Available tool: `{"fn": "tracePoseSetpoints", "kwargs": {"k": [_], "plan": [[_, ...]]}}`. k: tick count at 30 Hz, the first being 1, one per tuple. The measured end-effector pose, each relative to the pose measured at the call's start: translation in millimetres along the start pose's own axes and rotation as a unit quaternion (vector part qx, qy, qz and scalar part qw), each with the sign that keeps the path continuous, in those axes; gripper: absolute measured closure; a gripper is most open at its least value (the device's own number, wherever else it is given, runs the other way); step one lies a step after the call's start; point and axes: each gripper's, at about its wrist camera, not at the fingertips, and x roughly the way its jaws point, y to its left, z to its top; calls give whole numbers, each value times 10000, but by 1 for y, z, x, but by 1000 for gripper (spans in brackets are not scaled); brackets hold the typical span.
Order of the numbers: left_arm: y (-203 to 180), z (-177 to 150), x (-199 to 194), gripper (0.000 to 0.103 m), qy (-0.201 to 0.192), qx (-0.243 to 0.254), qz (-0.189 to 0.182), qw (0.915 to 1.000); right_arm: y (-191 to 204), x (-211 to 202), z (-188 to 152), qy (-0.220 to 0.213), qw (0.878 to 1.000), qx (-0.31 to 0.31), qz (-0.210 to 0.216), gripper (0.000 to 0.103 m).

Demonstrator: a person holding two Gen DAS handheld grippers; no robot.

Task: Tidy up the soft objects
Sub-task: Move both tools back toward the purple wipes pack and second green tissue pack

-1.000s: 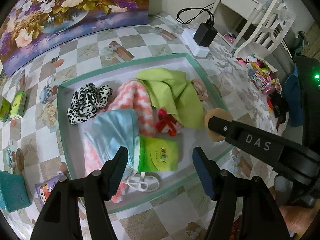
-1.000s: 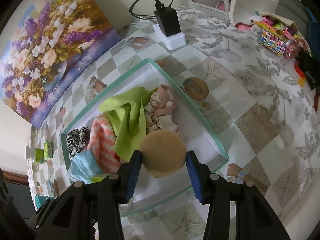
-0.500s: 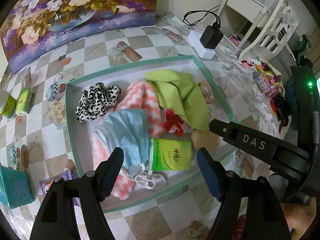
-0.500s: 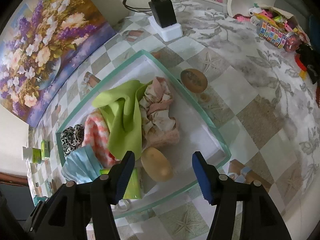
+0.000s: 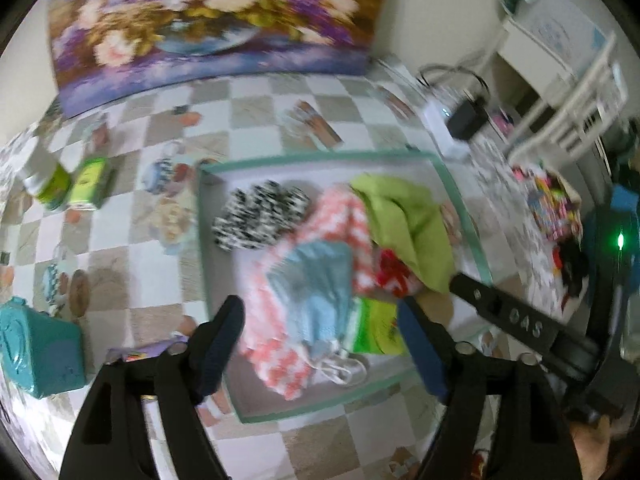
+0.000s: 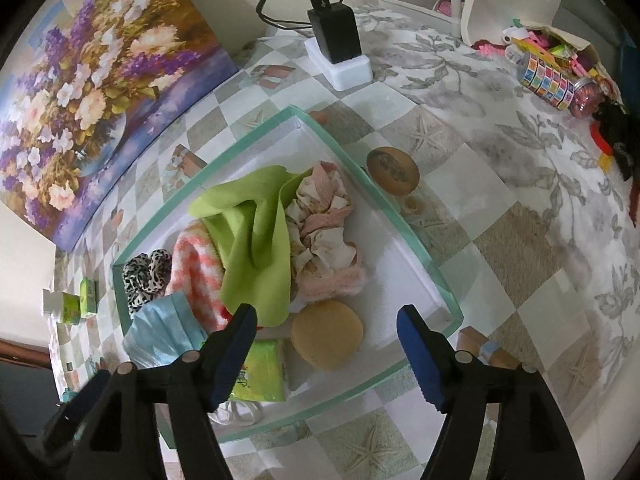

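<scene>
The right tongs [image 6: 326, 354] hang over the near end of the green-rimmed tray [image 6: 408, 236], their jaws opening with nothing pressed between the blue pads; the tan round sponge [image 6: 327, 334] lies on the tray's white floor below the gap, free of both pads. The left tongs [image 5: 320, 344] are also released and opening, hovering above the tray's near edge in a blurred view, with no item gripped. Inside the tray the soft things are gathered: a lime green cloth [image 6: 252, 236] draped over a coral and white knit piece [image 6: 196, 264], a crumpled pink floral fabric [image 6: 324, 224] just beside it, a black and white spotted scrunchie [image 6: 144, 276] at the far left corner, a light blue face mask [image 6: 160, 332] near the front, and a green tissue pack [image 6: 260, 372] next to the sponge. A small red item [image 5: 394, 278] peeks from under the green cloth in the left wrist view. Outside the tray, on the checkered surface [image 6: 520, 248], a brown oval disc [image 6: 393, 172] rests just beside the rim, and a black charger [image 6: 334, 34] sits on a white block farther back.
</scene>
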Motion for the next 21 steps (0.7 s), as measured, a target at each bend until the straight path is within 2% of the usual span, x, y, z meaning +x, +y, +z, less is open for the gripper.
{"fn": "tracePoseSetpoints", "kwargs": {"k": [1,9,15,21], "plan": [[5,2,-2,10,-44,-79,27,10000,2,0,0,-6,10000,-32,-6,22],[57,15,-10,5,-285,-786,367,9958,23,-1,-3,-71,9987,-482,-123,4],[103,18,-17,5,-365,-1205,997,9870,45,-4,-8,-167,9958,-877,-201,0],[151,16,-36,5,-445,-1698,1144,9778,85,-12,-19,-223,9903,-1369,129,0]]}}
